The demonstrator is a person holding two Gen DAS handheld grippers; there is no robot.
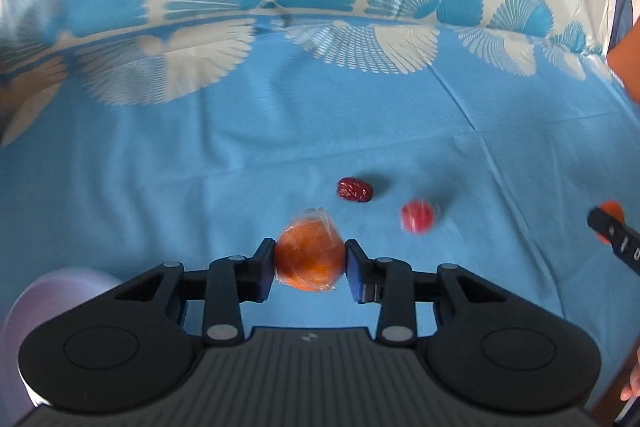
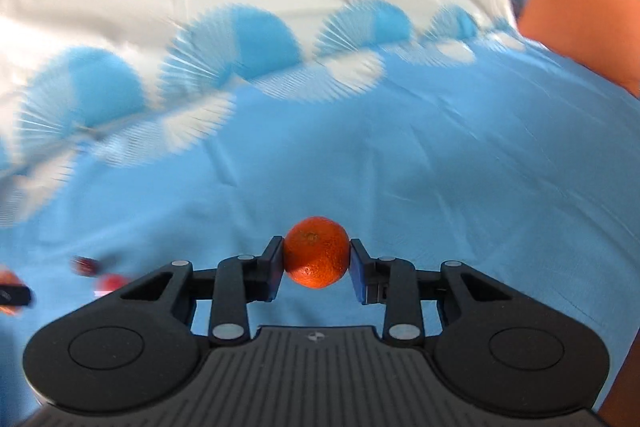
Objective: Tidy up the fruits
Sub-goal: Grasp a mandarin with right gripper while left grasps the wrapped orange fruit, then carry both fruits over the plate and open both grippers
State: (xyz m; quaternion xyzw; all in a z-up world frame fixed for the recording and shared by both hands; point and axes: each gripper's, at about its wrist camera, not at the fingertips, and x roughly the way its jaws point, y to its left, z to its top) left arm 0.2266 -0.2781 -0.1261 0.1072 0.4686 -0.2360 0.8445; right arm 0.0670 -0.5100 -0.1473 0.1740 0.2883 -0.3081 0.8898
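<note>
The left gripper [image 1: 310,263] has its fingers clamped on a plastic-wrapped orange fruit [image 1: 309,255] above the blue cloth [image 1: 200,167]. Beyond it lie a wrinkled red date [image 1: 354,189] and a blurred red fruit [image 1: 417,216], perhaps wrapped too. The right gripper [image 2: 316,259] pinches a bare mandarin [image 2: 317,251] between its fingers.

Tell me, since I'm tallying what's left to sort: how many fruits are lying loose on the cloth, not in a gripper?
2: a wrinkled dark red fruit beyond the left gripper, and a blurred round red one just right of it. Others may lie outside both views.
</note>
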